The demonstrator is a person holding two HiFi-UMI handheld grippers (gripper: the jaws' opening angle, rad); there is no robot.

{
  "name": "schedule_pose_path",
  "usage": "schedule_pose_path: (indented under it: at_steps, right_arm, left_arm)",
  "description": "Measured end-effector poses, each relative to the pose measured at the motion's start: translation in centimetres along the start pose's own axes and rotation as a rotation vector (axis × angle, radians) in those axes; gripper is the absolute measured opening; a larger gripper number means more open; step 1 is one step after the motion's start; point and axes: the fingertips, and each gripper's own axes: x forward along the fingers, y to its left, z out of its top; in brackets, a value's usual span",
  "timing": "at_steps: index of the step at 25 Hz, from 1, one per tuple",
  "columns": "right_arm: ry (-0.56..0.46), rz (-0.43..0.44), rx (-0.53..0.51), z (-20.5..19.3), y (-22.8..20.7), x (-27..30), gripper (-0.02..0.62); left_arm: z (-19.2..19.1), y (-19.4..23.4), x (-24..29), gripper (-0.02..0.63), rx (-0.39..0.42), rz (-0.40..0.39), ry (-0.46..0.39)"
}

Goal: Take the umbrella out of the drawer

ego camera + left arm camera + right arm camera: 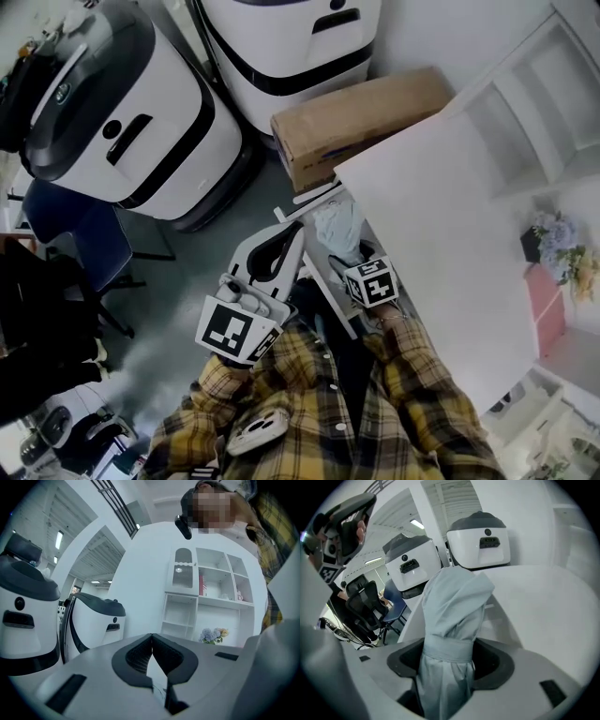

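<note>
Nearest, the right gripper (446, 660) squeezes the pale umbrella (452, 606) in its jaws, up beside the white counter (441, 216) — I think to keep it clear — while the left gripper (152, 660) has its jaws pressed together, empty.

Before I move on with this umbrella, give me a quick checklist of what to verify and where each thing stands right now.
1. Right gripper shut on the umbrella: ok, the jaws clamp the folded fabric at its strap.
2. Umbrella folded and strapped: ok.
3. Left gripper free: ok, jaws together, nothing between them.
4. Left gripper apart from the umbrella: ok in the head view.
5. Umbrella fully clear of the drawer: cannot tell, no view shows the drawer plainly.
</note>
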Motion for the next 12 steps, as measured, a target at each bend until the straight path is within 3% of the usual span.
schedule_pose_path:
  at_steps: [12]
  right_arm:
    - [-0.281, -0.009, 0.015, 6.8, 1.0, -9.6, 0.31]
  left_arm:
    - [3.0, -3.1, 0.3, 0.021, 0.051, -0.064, -0.045]
